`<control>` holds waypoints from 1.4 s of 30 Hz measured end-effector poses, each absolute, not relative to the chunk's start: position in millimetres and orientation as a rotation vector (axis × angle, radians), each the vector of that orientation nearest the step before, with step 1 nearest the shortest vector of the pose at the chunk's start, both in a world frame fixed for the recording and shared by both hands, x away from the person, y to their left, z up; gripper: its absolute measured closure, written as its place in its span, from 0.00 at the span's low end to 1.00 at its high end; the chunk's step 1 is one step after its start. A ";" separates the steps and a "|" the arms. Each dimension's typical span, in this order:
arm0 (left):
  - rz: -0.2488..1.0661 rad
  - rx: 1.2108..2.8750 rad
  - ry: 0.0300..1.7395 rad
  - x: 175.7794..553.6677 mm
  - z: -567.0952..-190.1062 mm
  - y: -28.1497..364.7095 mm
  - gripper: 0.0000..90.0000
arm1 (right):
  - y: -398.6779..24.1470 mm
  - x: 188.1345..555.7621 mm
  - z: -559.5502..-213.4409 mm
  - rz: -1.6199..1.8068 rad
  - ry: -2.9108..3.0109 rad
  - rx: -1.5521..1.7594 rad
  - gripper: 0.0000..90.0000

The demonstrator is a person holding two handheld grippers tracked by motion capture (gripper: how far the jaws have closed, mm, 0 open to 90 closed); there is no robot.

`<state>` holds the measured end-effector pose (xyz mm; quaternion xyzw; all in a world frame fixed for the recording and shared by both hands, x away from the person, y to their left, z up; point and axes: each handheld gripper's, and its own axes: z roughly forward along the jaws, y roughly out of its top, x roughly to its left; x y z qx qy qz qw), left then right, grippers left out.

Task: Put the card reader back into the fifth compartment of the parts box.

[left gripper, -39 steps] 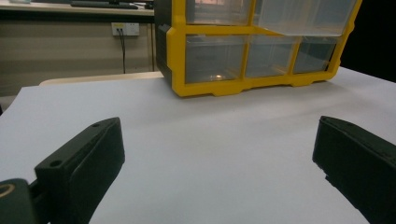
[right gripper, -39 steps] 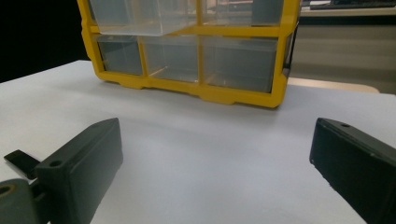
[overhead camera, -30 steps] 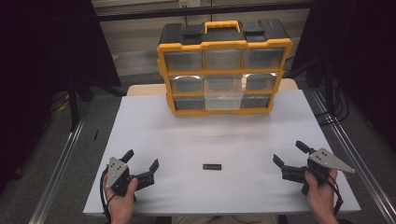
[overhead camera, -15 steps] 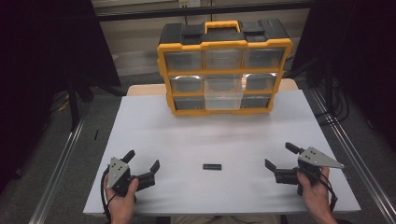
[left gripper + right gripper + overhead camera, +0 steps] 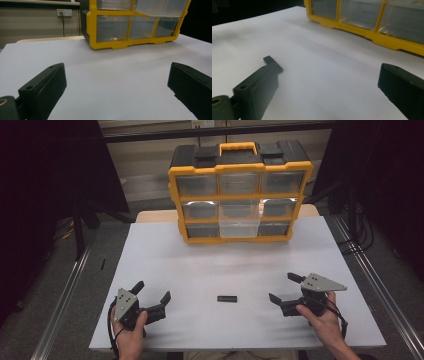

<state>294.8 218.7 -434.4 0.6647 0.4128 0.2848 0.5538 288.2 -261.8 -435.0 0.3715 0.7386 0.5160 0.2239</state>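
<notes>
Change: the right gripper (image 5: 284,289) has slid inward along the table (image 5: 200,270) over the last second, from near the right edge toward the middle, and now sits closer to the small black bar (image 5: 227,298).
Left gripper: the left gripper (image 5: 151,296) has not moved in that time; it rests near the front left of the table, jaws spread wide with nothing between them.
Right gripper jaws: spread wide and empty; in the right gripper view the bar (image 5: 272,63) peeks out just behind the tip of the left-hand jaw, not between the two.
Bar: lies flat on the white table near the front edge, between the two grippers, apart from both and nearer the right one.
Drawer cabinet: the yellow drawer cabinet (image 5: 240,195) stands at the far side of the table, well apart from the bar; one middle drawer (image 5: 240,219) looks pulled out a little.
Meaning: judging by the approach, the right gripper is going for the bar, and picking it up has not yet begun.
Next need: the jaws probably have to swing further left to straddle the bar before closing.
</notes>
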 end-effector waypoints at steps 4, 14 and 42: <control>0.678 1.566 0.980 291.8 -434.1 220.6 0.02 | -249.3 300.2 -432.4 1.444 2.097 1.014 0.05; 0.698 1.551 1.007 287.9 -434.1 225.0 0.02 | -233.0 312.5 -428.6 1.454 2.186 0.979 0.05; 0.661 1.566 0.962 298.9 -434.3 217.6 0.02 | -195.3 337.0 -424.5 1.427 2.407 0.921 0.08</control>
